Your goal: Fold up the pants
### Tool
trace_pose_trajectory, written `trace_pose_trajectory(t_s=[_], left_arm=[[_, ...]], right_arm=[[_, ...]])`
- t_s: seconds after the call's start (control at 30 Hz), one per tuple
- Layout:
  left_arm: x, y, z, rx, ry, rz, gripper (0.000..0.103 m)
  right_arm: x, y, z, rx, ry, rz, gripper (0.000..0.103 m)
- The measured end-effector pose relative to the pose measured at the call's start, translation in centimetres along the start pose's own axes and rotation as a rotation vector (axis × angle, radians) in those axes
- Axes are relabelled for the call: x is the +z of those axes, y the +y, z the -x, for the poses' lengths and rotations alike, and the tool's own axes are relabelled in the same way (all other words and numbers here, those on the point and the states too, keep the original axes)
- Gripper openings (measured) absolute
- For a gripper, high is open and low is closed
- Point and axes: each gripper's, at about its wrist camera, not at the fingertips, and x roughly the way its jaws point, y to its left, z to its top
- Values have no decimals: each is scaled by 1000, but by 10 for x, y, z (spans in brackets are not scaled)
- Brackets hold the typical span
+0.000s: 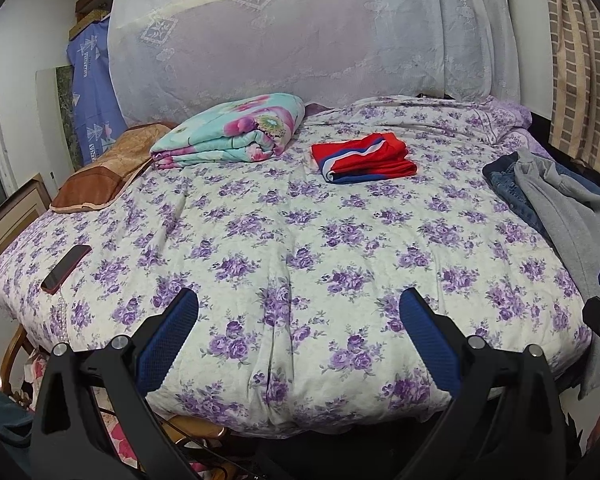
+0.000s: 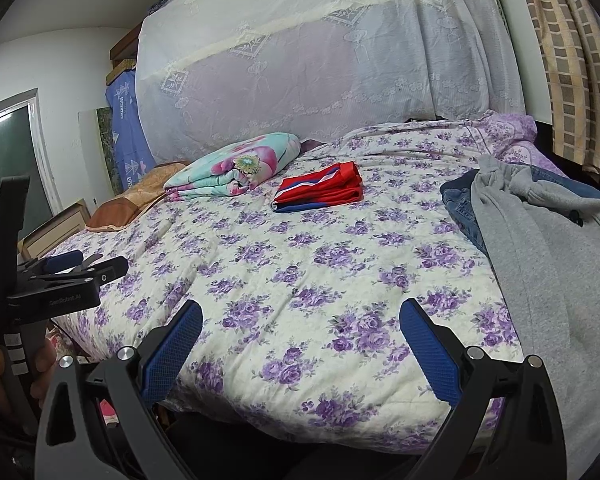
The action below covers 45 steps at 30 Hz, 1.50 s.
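Observation:
Grey pants [image 1: 572,216] lie crumpled on the bed's right side, draped over blue jeans [image 1: 508,184]; they also show in the right wrist view [image 2: 540,248], with the jeans [image 2: 460,200] beneath. Folded red, white and blue pants [image 1: 364,158] lie in the far middle of the bed, seen too in the right wrist view [image 2: 320,189]. My left gripper [image 1: 298,304] is open and empty above the bed's near edge. My right gripper [image 2: 300,316] is open and empty, left of the grey pants. The left gripper's side shows at the left of the right wrist view [image 2: 82,266].
The bed has a purple floral cover [image 1: 284,240]. A folded floral quilt [image 1: 236,130] and a brown pillow [image 1: 108,172] lie at the far left. A phone [image 1: 66,269] lies near the left edge. A lace-covered headboard [image 1: 300,40] stands behind.

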Motion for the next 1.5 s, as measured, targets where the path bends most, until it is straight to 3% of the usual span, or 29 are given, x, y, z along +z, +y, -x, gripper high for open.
trace_pose_trajectory(t_s=[1.5], left_arm=[[1,3,3,-2,-5,13,98]], right_arm=[[3,-9,-2,-5,-6,19,100]])
